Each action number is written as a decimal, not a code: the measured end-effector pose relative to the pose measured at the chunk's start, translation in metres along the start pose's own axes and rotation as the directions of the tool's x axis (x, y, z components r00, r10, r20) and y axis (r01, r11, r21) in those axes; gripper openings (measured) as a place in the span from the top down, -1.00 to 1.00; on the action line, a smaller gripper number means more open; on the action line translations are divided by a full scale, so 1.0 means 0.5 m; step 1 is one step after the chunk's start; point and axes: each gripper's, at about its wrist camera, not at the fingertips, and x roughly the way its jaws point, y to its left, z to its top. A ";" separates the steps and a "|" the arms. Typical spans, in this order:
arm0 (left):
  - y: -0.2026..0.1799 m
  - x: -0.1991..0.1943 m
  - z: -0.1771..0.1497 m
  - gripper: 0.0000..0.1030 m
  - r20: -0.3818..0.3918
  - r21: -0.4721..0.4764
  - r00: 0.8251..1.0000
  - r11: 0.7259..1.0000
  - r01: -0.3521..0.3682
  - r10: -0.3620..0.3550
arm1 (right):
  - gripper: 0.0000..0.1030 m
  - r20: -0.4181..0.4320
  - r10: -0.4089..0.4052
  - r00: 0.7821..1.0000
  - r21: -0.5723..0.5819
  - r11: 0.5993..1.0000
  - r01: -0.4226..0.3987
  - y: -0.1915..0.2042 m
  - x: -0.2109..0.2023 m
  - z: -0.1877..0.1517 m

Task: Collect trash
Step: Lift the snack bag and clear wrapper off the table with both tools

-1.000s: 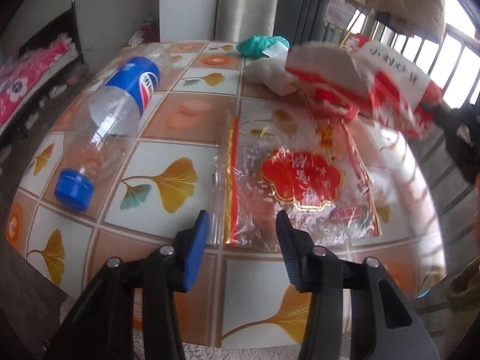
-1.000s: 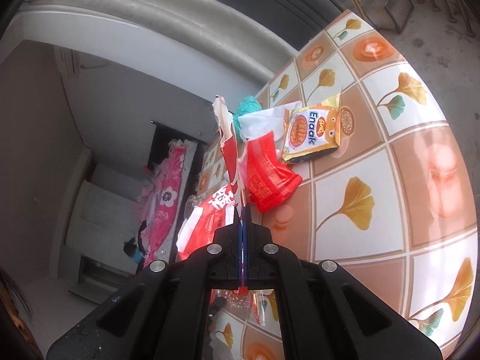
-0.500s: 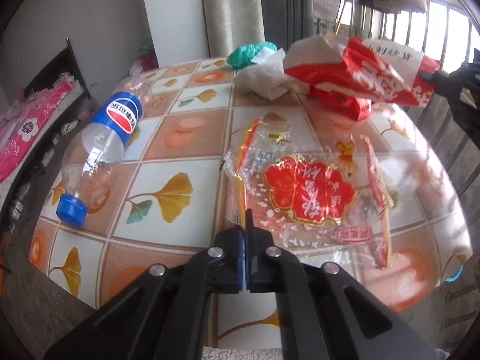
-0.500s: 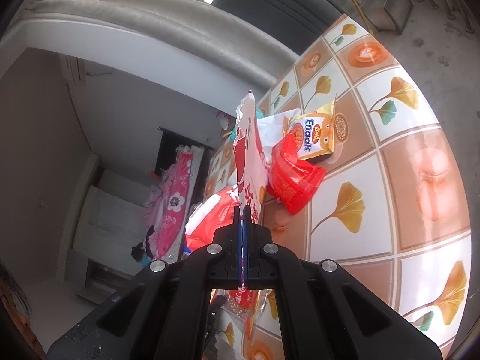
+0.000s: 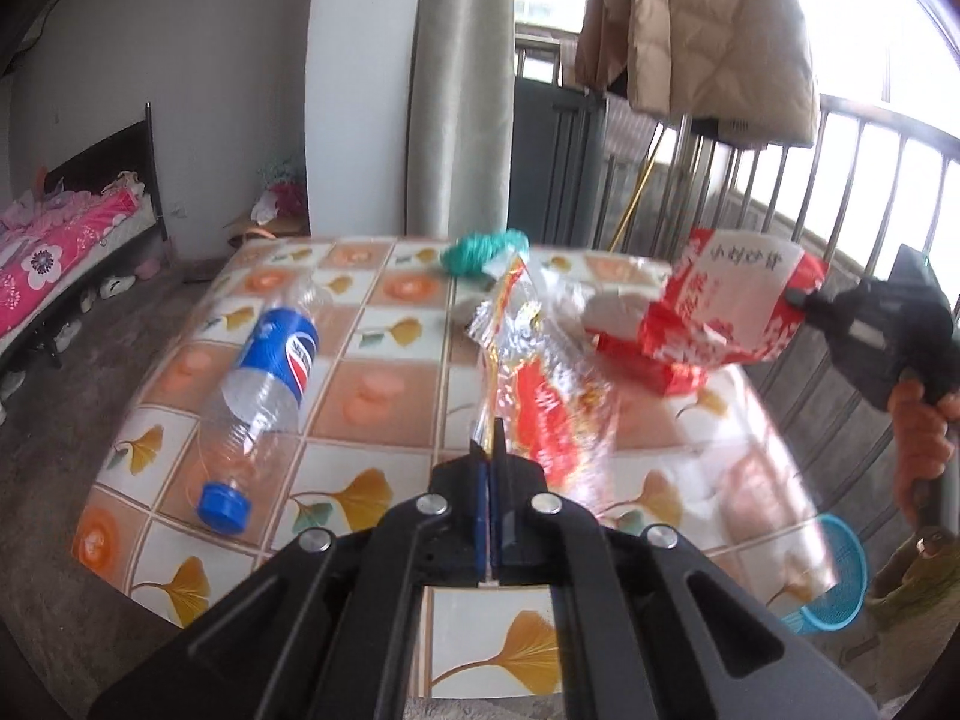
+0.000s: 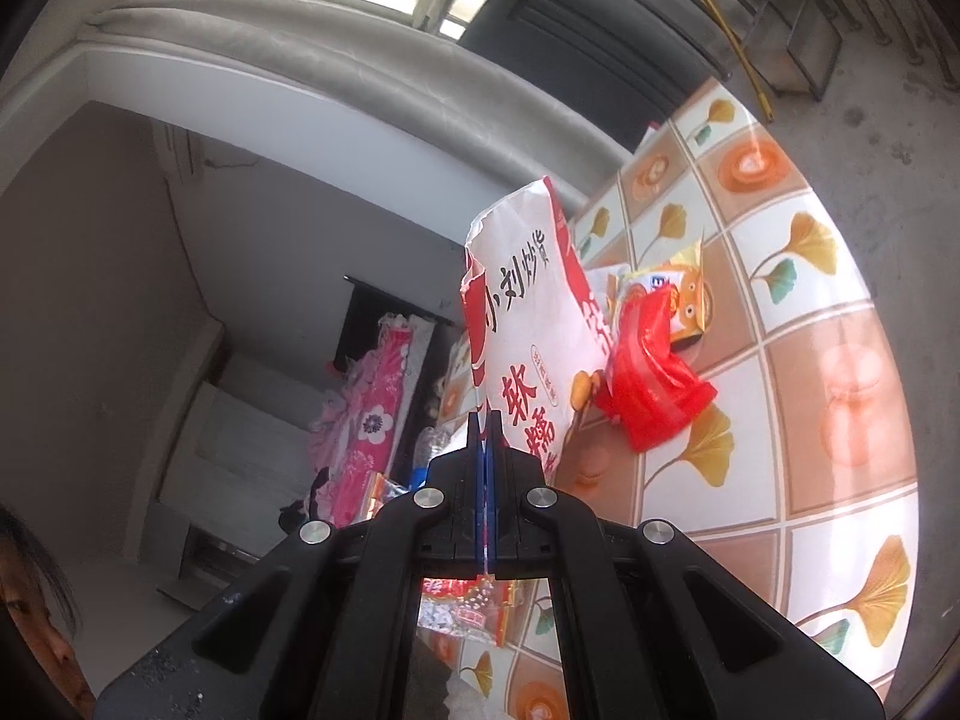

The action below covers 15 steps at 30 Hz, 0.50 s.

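My left gripper (image 5: 489,461) is shut on the edge of a clear wrapper with a red print (image 5: 540,396), which hangs lifted off the tiled table (image 5: 384,384). My right gripper (image 6: 485,420) is shut on a white and red paper bag (image 6: 528,324), held open in the air; in the left wrist view that bag (image 5: 738,306) floats at the right, above the table. An empty plastic bottle with a blue label (image 5: 264,390) lies on the table's left side. A red plastic bag (image 6: 651,384) and a yellow snack packet (image 6: 684,306) lie on the table.
A green crumpled bag (image 5: 480,252) and white paper (image 5: 612,306) lie at the table's far end. A blue basket (image 5: 840,576) stands on the floor at the right, below a person's hand (image 5: 918,438). Metal railing runs behind; a bed with pink bedding (image 5: 54,264) stands far left.
My left gripper shut on the clear wrapper's edge and rose, lifting it off the table. The right gripper shifted a little, turning the paper bag so its printed face shows.
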 end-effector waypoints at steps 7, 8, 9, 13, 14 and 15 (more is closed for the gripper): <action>-0.009 -0.029 0.023 1.00 0.044 -0.018 0.999 0.999 0.026 -0.026 | 1.00 0.020 0.013 1.000 0.008 1.000 -0.014 -0.008 -0.024 0.005; -0.011 -0.031 0.027 1.00 0.048 -0.013 0.998 1.000 0.029 -0.028 | 1.00 0.023 0.014 1.000 0.006 1.000 -0.015 -0.006 -0.026 0.007; -0.017 -0.033 0.032 1.00 0.055 -0.004 0.998 1.000 0.029 -0.028 | 1.00 0.027 0.015 1.000 0.002 1.000 -0.015 -0.005 -0.029 0.009; -0.035 -0.043 0.045 1.00 0.081 0.014 0.996 0.999 0.037 -0.038 | 1.00 0.054 0.033 0.998 -0.022 0.999 -0.032 0.012 -0.058 0.007; -0.040 -0.045 0.047 1.00 0.087 0.017 0.995 0.999 0.040 -0.042 | 1.00 0.059 0.037 0.998 -0.027 0.999 -0.035 0.012 -0.063 0.007; -0.045 -0.048 0.048 1.00 0.092 0.020 0.995 0.999 0.045 -0.046 | 1.00 0.064 0.041 0.997 -0.032 0.999 -0.039 0.014 -0.070 0.006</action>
